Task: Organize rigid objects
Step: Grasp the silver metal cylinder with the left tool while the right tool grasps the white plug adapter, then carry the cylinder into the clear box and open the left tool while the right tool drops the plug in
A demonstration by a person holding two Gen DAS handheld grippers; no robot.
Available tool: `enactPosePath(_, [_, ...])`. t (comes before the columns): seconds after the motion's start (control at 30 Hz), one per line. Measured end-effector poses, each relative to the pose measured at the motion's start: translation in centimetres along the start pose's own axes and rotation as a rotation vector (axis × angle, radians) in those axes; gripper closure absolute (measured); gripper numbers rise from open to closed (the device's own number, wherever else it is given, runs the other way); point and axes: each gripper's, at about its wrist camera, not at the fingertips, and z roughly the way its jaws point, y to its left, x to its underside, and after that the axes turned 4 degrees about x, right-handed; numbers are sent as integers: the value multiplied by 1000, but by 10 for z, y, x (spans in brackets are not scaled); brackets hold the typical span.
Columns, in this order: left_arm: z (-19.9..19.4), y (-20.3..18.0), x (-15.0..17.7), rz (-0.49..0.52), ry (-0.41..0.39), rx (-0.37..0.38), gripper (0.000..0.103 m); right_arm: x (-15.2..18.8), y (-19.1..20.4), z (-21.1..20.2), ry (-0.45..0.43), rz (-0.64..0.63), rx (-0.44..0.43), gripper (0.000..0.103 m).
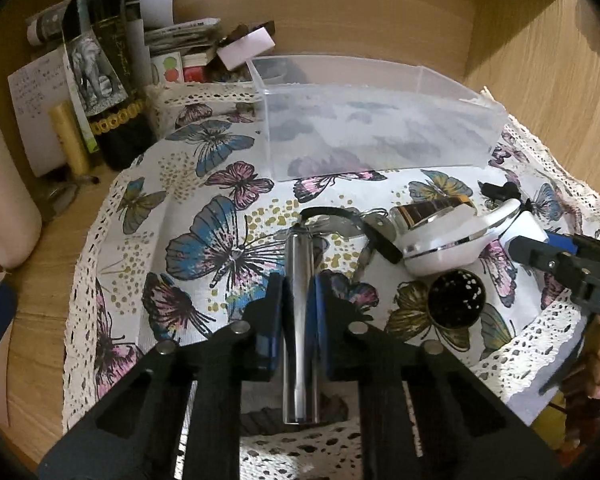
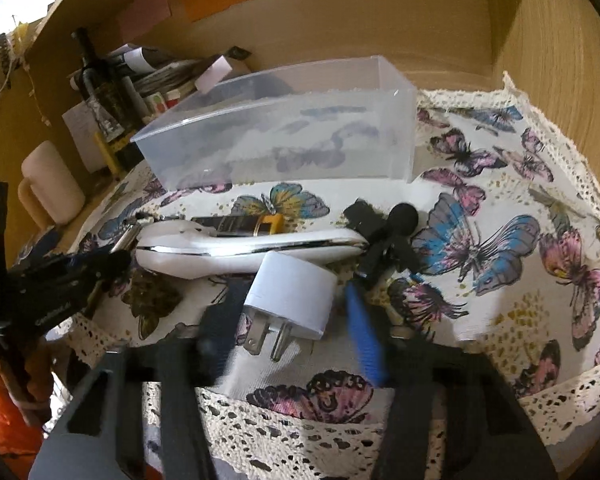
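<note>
My left gripper (image 1: 299, 286) is shut on a shiny metal tube (image 1: 300, 320) with a black strap at its far end, just above the butterfly cloth. My right gripper (image 2: 292, 292) stands open around a white plug adapter (image 2: 290, 300) lying with its prongs toward me; the blue pads (image 2: 362, 332) are apart from its sides. A white handle-shaped device (image 2: 236, 250) lies just beyond it, and also shows in the left wrist view (image 1: 452, 240). A clear plastic bin (image 1: 372, 120) stands empty at the back, also in the right wrist view (image 2: 284, 136).
A dark round ball (image 1: 456, 298), a gold-and-black lighter (image 2: 236, 225) and a black clip microphone (image 2: 388, 232) lie on the cloth (image 1: 180, 184). A wine bottle (image 1: 100, 60), papers and a cream mug (image 2: 50, 184) crowd the left. Wooden walls enclose the back and right.
</note>
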Motion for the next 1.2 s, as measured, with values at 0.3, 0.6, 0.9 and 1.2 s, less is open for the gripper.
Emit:
enactPosePath(0.3, [-25,4,-7,-20,-64,2,88,-3,-5,-25,-82,-24,53,67])
enactPosePath(0.6, [-64,5,-38,-34,-191,27,88,-26,-9,-55,-204,-26,94,67])
enactPosePath(0.9, [-90,8,-83,-36,-309,48,88,-63,-3,-74,-326,-64,114,67])
enactPosePath(1.2, [-83,9,-128,-16,-333,39,88,-110,1,-68,-381,-113,120,67])
